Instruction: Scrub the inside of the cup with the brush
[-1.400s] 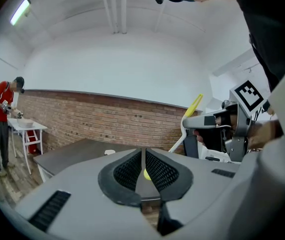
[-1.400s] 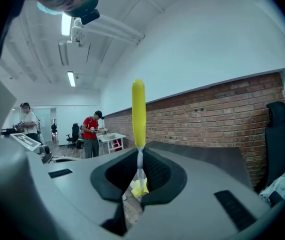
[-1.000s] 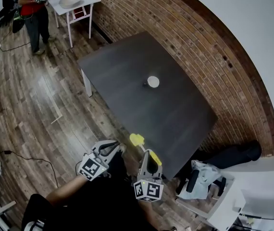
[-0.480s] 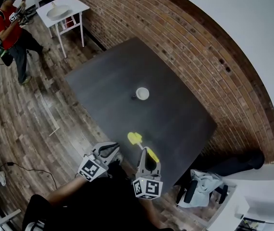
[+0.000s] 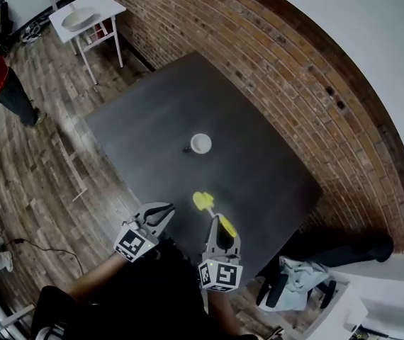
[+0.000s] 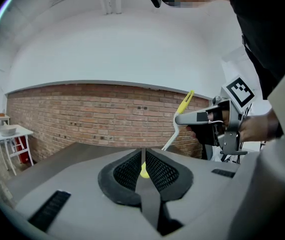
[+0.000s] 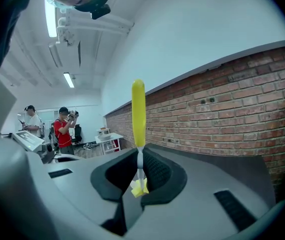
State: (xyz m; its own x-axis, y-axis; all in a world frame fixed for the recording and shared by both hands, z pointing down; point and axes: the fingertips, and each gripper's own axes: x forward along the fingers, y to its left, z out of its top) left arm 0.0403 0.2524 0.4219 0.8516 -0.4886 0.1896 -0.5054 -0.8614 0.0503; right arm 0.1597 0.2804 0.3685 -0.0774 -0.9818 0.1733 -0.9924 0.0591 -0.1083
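So the right gripper point(image 5: 215, 227) is clamped tight on the brush's point(image 5: 203, 201) thin white stem, with the yellow handle sticking up past the jaws. A second ago the bristle end hung over the floor; now it's over the near edge of the dark table point(image 5: 266, 176). The left gripper point(image 5: 161, 212) has its jaws closed on nothing, same as before. The cup point(image 5: 200, 144) still sits mid-table, well apart from the brush.
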